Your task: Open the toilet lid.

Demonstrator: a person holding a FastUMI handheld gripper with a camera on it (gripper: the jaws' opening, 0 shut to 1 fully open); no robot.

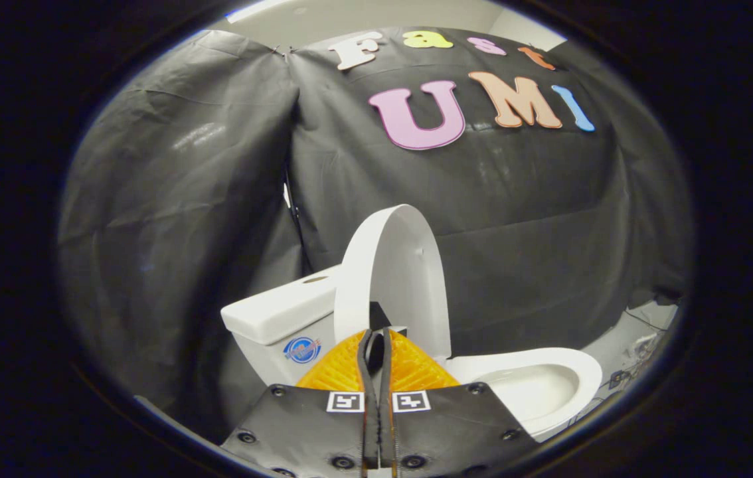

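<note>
Standing raised just ahead of the tool [376, 342], the toilet lid [396, 279] faces its together-pressed fingers.

Dim booth, sheen on wrinkled cloth, strong fisheye bending at edges.

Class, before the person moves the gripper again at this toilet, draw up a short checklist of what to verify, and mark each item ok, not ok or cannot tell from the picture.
1. Toilet lid raised upright: ok; it stands up just beyond the fingertips.
2. Lid resting against the tank: cannot tell; the contact is hidden.
3. Gripper released from the lid: cannot tell; the orange fingers are nearly closed, and whether they pinch the lid's edge is unclear.
4. Bowl exposed: ok; its white rim shows beside the fingers.
5. Path to draw back free of the black cloth wall: ok.
</note>
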